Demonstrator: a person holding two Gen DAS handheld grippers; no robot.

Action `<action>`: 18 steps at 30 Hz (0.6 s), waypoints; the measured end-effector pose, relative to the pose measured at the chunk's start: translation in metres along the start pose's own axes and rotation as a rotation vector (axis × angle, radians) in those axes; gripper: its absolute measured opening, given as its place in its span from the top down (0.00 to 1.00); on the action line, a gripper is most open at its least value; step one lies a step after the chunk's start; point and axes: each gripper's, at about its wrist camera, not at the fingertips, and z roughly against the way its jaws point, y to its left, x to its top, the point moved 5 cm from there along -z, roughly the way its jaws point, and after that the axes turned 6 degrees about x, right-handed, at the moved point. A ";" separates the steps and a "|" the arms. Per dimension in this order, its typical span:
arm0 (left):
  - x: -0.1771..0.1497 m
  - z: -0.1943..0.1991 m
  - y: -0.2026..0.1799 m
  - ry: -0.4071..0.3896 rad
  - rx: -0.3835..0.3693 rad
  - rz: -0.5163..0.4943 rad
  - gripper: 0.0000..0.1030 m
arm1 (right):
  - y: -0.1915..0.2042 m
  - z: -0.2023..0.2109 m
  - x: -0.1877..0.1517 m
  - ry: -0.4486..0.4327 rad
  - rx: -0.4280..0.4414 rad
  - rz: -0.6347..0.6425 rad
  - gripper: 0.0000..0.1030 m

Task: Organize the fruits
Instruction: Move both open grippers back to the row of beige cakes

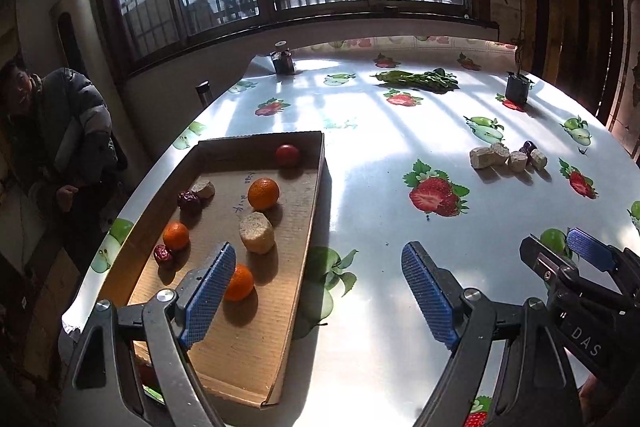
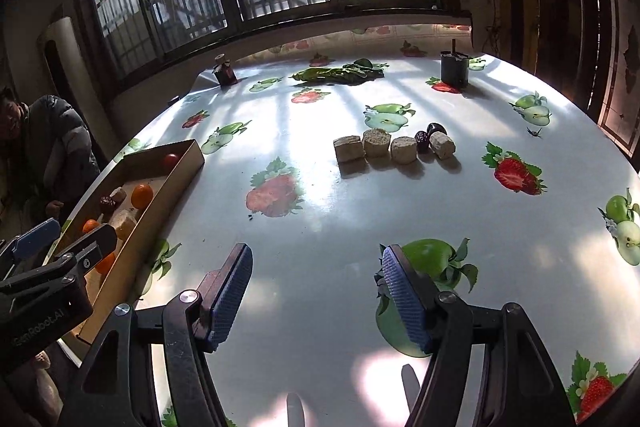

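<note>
A shallow cardboard tray [image 1: 308,211] lies at the table's left edge. It holds three oranges [image 1: 263,193], a red tomato [image 1: 287,155], dark red dates [image 1: 189,201] and beige chunks [image 1: 256,237]. My left gripper [image 1: 320,291] is open and empty, just above the tray's near right side. My right gripper [image 2: 316,299] is open and empty, low over the table; it also shows in the left wrist view [image 1: 560,259]. Several beige chunks [image 2: 376,143] and two dark dates [image 2: 422,141] lie in a row mid-table. The tray also shows in the right wrist view [image 2: 168,195].
The table [image 2: 320,219] has a glossy white cloth printed with fruit. Green leafy vegetables [image 2: 340,73], a dark cup [image 2: 455,68] and a small dark bottle [image 2: 225,71] stand at the far side by the window. A person [image 1: 52,131] sits at the left.
</note>
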 end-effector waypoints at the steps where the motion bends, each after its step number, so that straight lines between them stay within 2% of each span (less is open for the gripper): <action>1: 0.000 0.000 0.000 0.001 -0.003 0.000 0.18 | 0.000 -0.001 0.000 0.003 0.000 -0.001 0.30; 10: -0.001 -0.002 -0.006 0.012 -0.057 -0.012 0.18 | 0.002 -0.005 0.000 0.015 -0.003 0.004 0.30; 18: -0.005 -0.008 -0.020 0.057 -0.153 -0.013 0.18 | -0.010 0.002 0.006 -0.004 -0.035 -0.008 0.30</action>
